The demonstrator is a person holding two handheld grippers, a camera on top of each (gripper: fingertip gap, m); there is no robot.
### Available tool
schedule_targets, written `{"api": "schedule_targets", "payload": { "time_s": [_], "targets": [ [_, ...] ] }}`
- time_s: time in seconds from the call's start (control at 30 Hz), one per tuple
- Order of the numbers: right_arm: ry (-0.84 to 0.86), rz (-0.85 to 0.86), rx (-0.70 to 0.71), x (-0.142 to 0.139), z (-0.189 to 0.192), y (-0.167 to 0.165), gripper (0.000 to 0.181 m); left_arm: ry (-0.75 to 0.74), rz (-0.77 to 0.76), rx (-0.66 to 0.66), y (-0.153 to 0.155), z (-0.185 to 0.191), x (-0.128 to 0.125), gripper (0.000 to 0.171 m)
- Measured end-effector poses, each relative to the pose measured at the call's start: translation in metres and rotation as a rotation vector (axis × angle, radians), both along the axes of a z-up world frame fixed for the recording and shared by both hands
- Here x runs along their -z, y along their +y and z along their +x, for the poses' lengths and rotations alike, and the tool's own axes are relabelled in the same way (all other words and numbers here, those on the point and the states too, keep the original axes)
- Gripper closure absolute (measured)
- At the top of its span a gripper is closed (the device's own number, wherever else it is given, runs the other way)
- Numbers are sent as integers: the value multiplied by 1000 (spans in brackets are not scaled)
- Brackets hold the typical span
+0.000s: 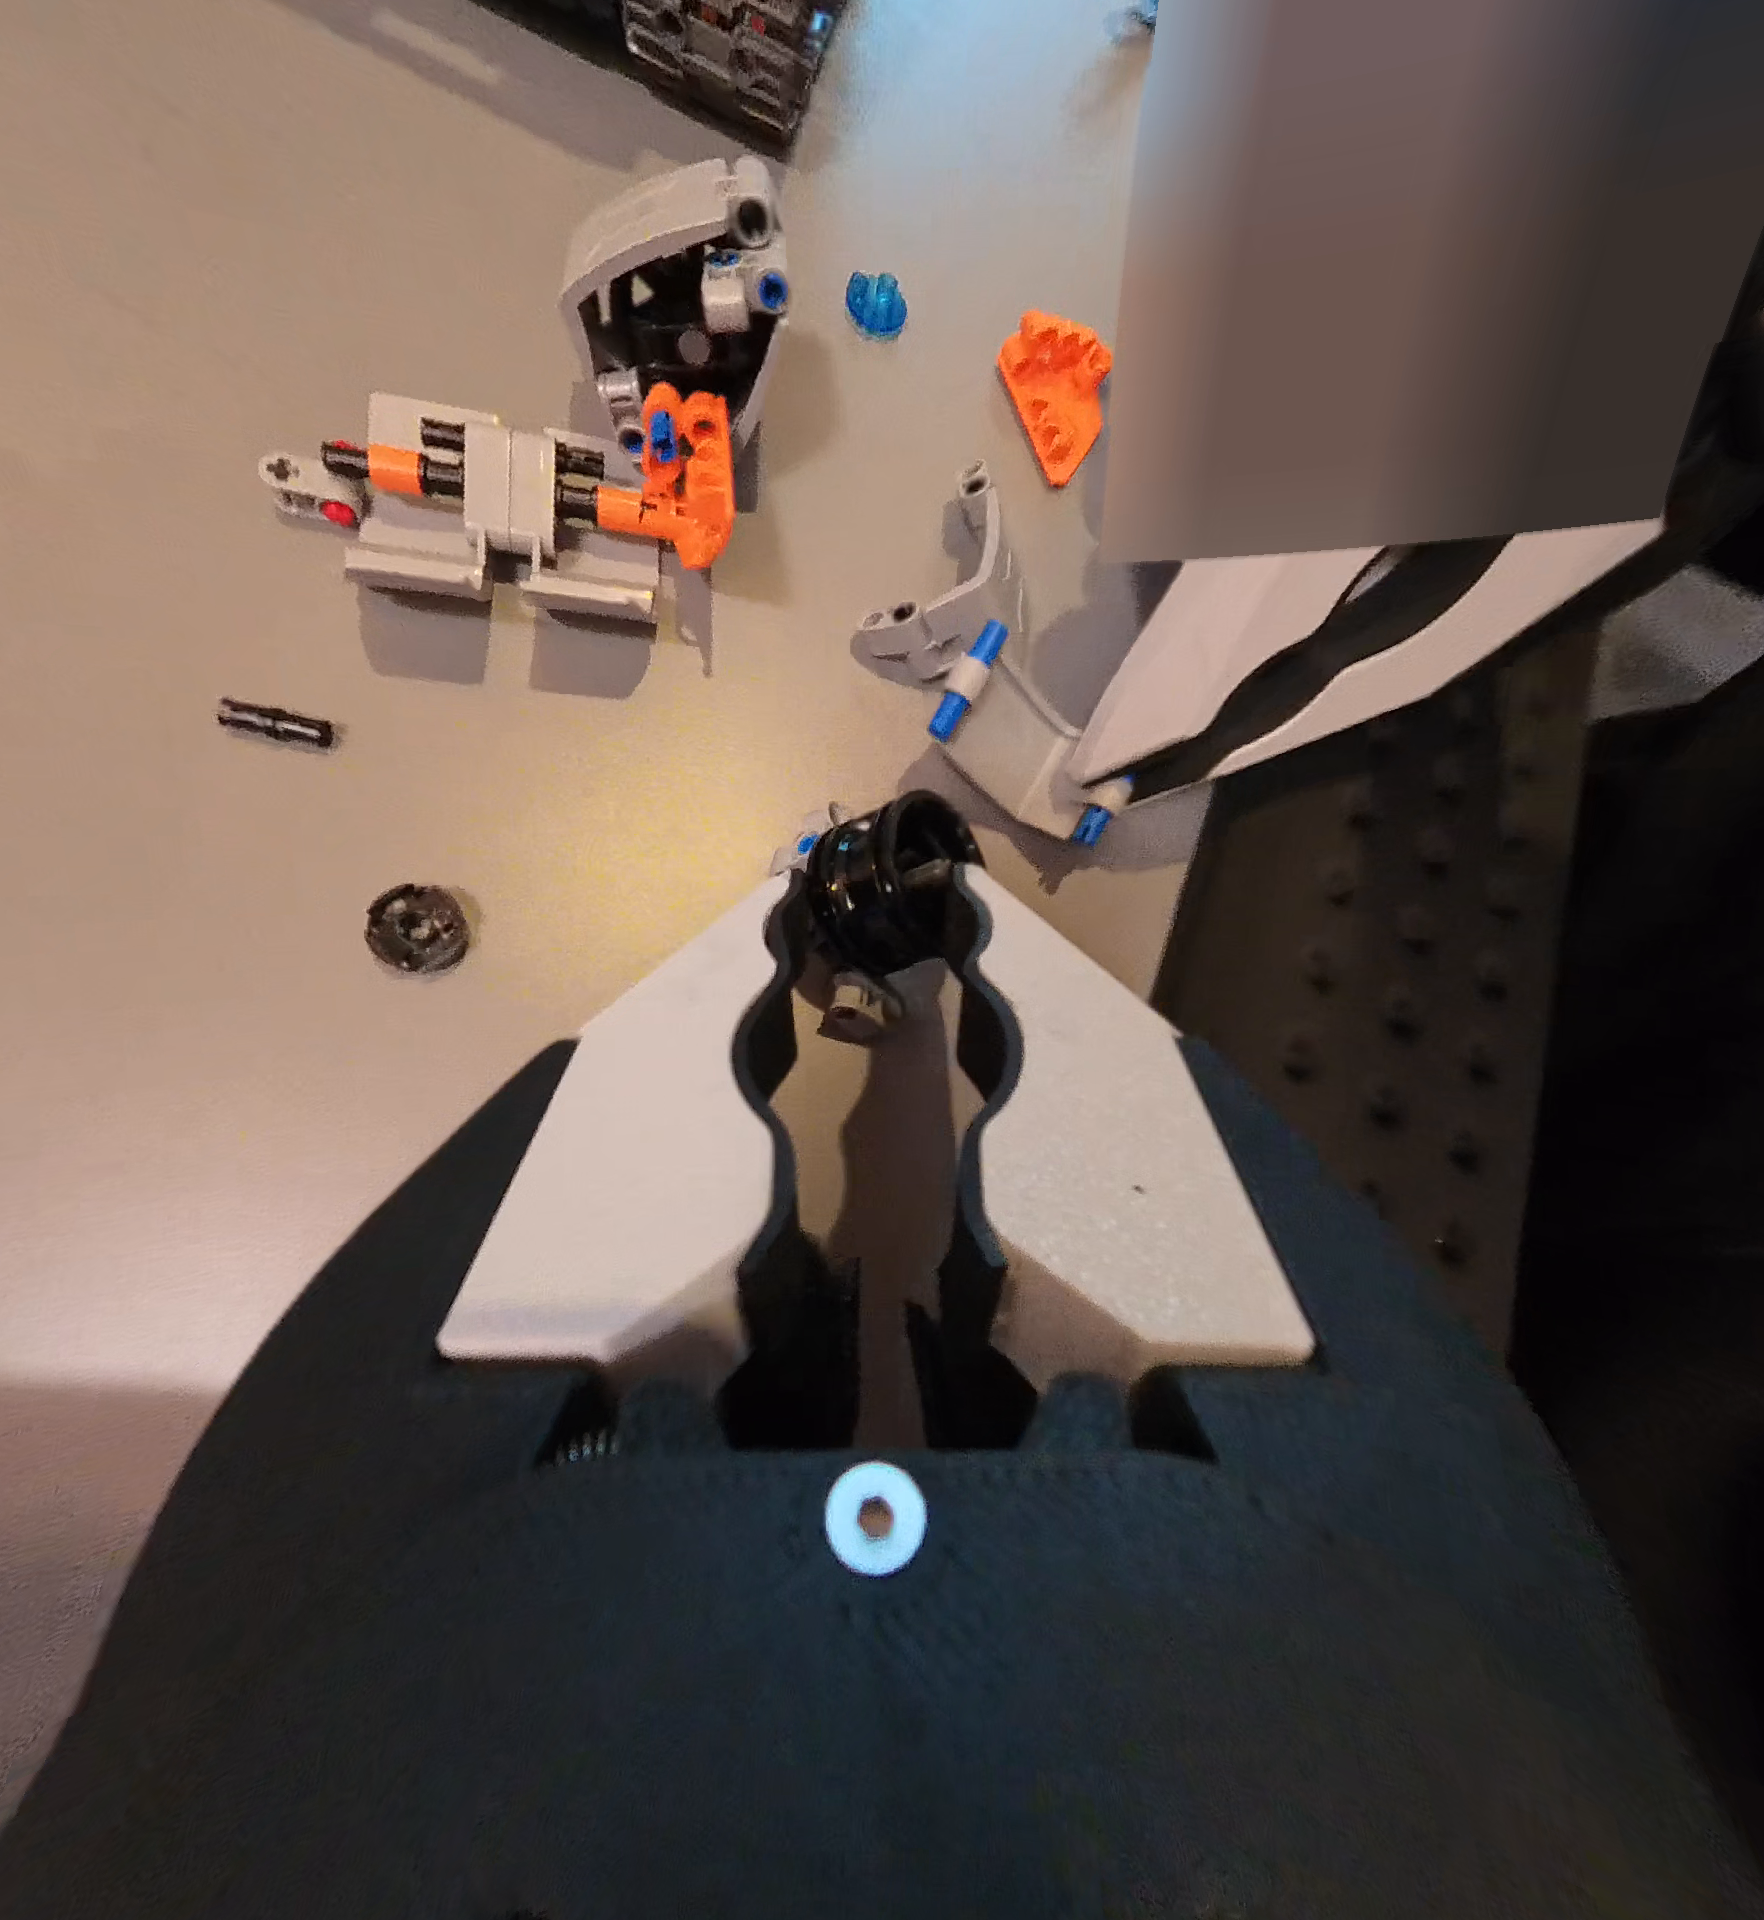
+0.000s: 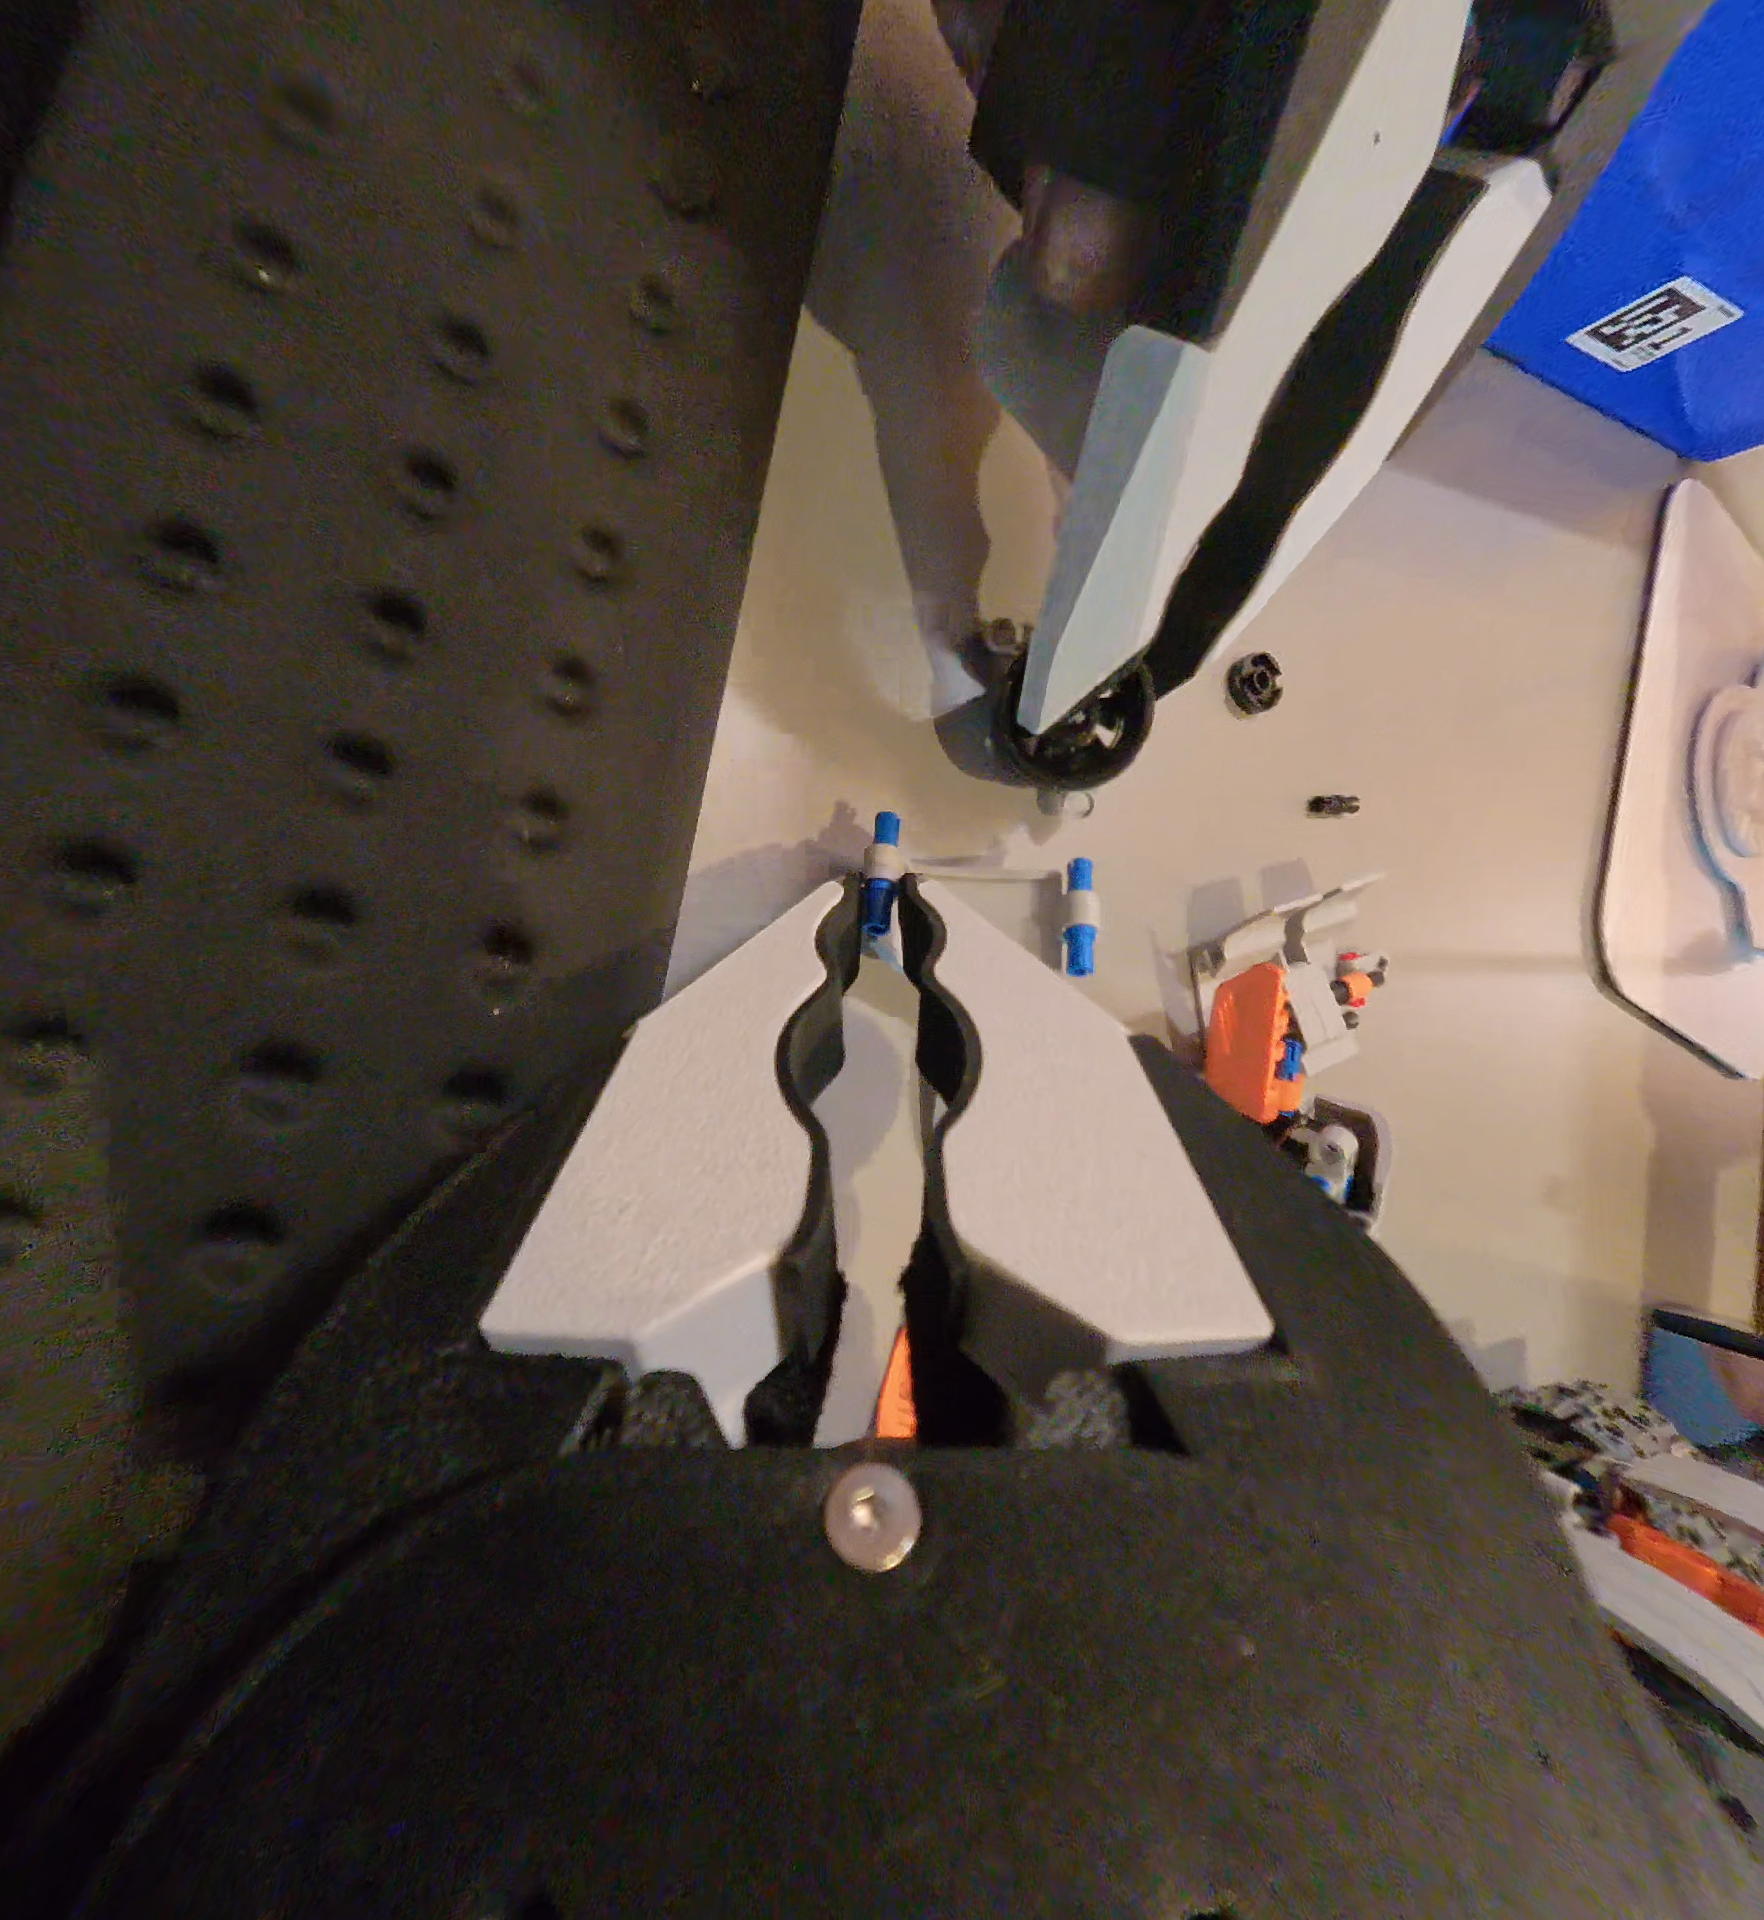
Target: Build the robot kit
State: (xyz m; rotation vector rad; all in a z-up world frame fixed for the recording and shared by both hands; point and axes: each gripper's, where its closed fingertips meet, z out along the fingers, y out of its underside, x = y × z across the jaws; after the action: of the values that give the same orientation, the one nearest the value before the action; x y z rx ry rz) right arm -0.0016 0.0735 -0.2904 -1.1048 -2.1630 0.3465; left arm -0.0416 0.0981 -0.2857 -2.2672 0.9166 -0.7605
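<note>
My left gripper (image 1: 878,894) is shut on a small black wheel (image 1: 883,899) with a grey piece on it, held just above the table; it also shows in the right wrist view (image 2: 1075,727). My right gripper (image 2: 883,894) is shut on a blue and grey pin (image 2: 880,868) at one end of a curved grey panel (image 1: 971,623). That gripper's fingers (image 1: 1273,675) reach the panel's near end in the left wrist view. A second blue and grey pin (image 2: 1080,904) sits on the same panel.
On the beige table (image 1: 130,935) lie a grey and orange brick assembly (image 1: 514,509), a grey shell piece (image 1: 680,291), an orange triangular piece (image 1: 1054,395), a blue round piece (image 1: 875,304), a black pin (image 1: 275,724) and a black disc (image 1: 418,928). A white tray (image 2: 1709,790) and blue box (image 2: 1709,208) stand beyond. One gripper's finger ends stand about 5 cm off the other's. The right gripper is farther from the black disc (image 1: 418,928), some 12 cm, than the left, some 7 cm. Look for it in the right wrist view (image 2: 1269,681) too.
</note>
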Motion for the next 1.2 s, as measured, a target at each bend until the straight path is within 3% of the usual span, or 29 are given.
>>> {"api": "schedule_targets", "payload": {
  "time_s": [0.3, 0.43, 0.57, 0.77, 0.97, 1.13, 1.2],
  "targets": [
    [-149, -39, 45, 4, -8, 5, 177, -101, -112, -15, -2, -6, 1, 147],
    [-210, -100, 7, 5, -11, -1, 177, -119, -101, -28, 1, -10, 1, 147],
    [-279, -53, -31, 1, -8, 5, 177, -156, -84, -29, 2, -13, -4, 145],
    [-102, -90, -109, -30, -13, 8, 177, -150, 75, 0, 2, -12, -29, 126],
    [75, 77, -185, -49, -16, -5, 177, -207, 130, 40, -2, 4, -47, 137],
    [115, 163, -184, -52, -17, -6, 177, -332, 103, 90, -10, 14, -57, 168],
    [138, 151, -178, -54, -19, -8, 177, -337, 120, 86, -9, 14, -59, 169]
  ]
}}
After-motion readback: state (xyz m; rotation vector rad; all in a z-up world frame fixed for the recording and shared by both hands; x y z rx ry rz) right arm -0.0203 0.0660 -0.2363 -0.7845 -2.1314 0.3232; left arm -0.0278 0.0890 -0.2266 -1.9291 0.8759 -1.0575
